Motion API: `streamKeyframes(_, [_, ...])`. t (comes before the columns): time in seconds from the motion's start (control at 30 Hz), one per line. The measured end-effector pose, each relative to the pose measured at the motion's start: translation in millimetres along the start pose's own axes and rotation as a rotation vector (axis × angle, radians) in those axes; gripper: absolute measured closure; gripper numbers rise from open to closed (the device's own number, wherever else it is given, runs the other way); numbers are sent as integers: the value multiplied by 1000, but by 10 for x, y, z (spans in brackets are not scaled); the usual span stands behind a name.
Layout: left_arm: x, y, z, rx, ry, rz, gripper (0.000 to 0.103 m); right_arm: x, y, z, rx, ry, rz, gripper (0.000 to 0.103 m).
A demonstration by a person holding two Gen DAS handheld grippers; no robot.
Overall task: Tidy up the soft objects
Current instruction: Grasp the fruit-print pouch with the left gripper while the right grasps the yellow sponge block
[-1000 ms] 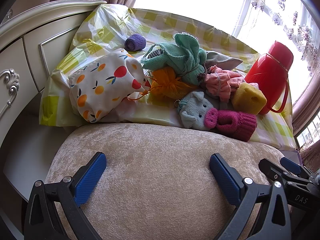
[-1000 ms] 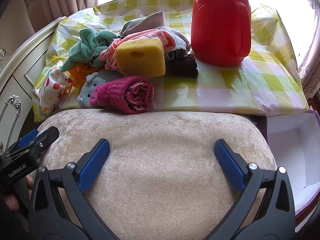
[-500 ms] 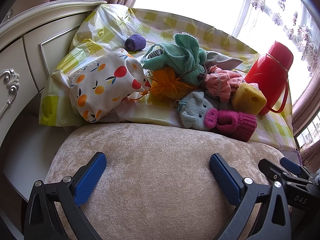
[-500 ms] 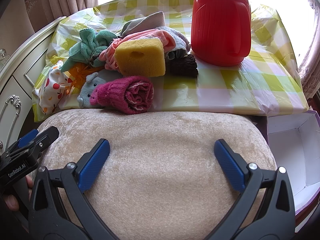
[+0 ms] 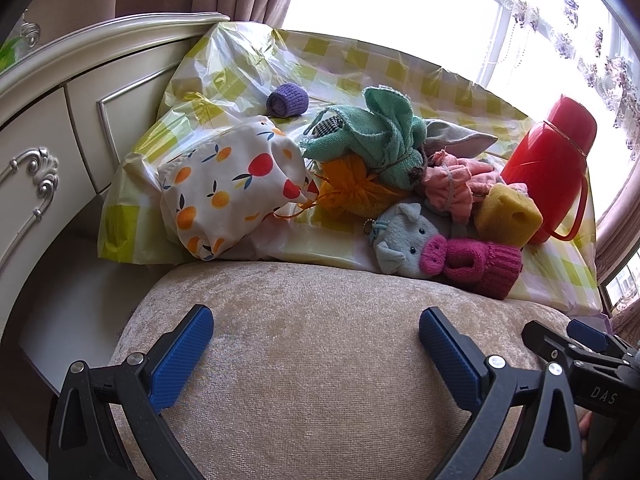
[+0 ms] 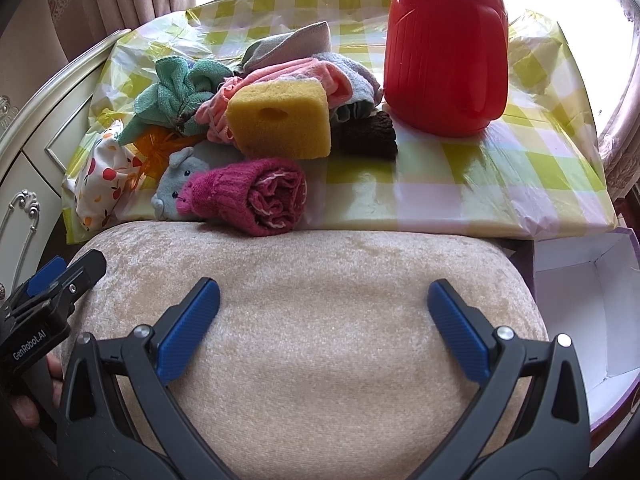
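A pile of soft things lies on a checked tablecloth (image 6: 460,184): a fruit-print pouch (image 5: 228,192), a purple knit roll (image 5: 287,100), a green towel (image 5: 376,136), an orange mesh bag (image 5: 352,192), a pink cloth bundle (image 5: 452,188), a yellow sponge (image 6: 280,120), a grey pig plush (image 5: 404,248), a magenta knit roll (image 6: 256,196) and a dark brown knit piece (image 6: 370,136). My left gripper (image 5: 316,344) and right gripper (image 6: 324,316) are both open and empty, above a beige cushioned stool (image 6: 312,320), short of the pile.
A red thermos (image 6: 446,48) stands at the table's back right. A white open box (image 6: 576,300) sits low to the right of the stool. A white dresser (image 5: 48,120) with drawers stands at the left. A window and curtains are behind the table.
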State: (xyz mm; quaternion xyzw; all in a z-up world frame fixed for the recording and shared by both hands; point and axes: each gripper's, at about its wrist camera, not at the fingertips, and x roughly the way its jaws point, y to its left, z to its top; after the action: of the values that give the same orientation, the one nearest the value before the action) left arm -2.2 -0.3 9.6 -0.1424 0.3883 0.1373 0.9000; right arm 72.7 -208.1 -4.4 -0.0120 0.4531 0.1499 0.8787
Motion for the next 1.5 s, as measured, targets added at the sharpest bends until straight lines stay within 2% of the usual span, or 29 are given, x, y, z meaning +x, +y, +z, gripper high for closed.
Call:
streamKeyframes(0.37, [106, 320, 557, -140, -101, 29, 0, 62, 83, 495, 24, -114, 47, 0])
streamKeyframes(0.53, [303, 580, 721, -261, -73, 5, 0, 187, 139, 728, 44, -136, 45, 0])
streamKeyframes(0.7, [599, 817, 815, -424, 8, -57, 0, 329, 186, 858, 44, -121, 27, 0])
streamKeyframes(0.77, [689, 899, 846, -498, 15, -58, 0, 367, 197, 876, 37, -113, 18, 0])
streamKeyframes(0.87, [772, 961, 903, -548, 22, -41, 0, 431, 262, 932, 17, -113, 4, 1])
streamKeyframes(0.93, [871, 957, 945, -548, 48, -24, 0, 472, 305, 947, 1, -110, -1, 5])
streamKeyframes(1.03, [1013, 941, 957, -533, 98, 9, 0, 541, 318, 918, -6, -79, -2, 19])
streamKeyframes(1.1, [1056, 964, 943, -548, 113, 17, 0, 587, 284, 900, 9, -62, 3, 33])
streamKeyframes(1.13, [1077, 961, 938, -542, 125, 21, 0, 599, 264, 899, 18, -59, 10, 33])
streamKeyframes(1.17, [1096, 948, 935, -529, 136, 28, 3, 590, 240, 890, 25, -61, 18, 34])
streamKeyframes(1.23, [1105, 920, 926, -504, 141, 58, 19, 579, 226, 883, 31, -68, 30, 36])
streamKeyframes(1.33, [1066, 879, 919, -475, 133, 61, 33, 560, 219, 860, 30, -79, 48, 37])
streamKeyframes(1.5, [936, 837, 870, -451, 87, 73, 43, 470, 175, 812, 46, -106, 88, 39])
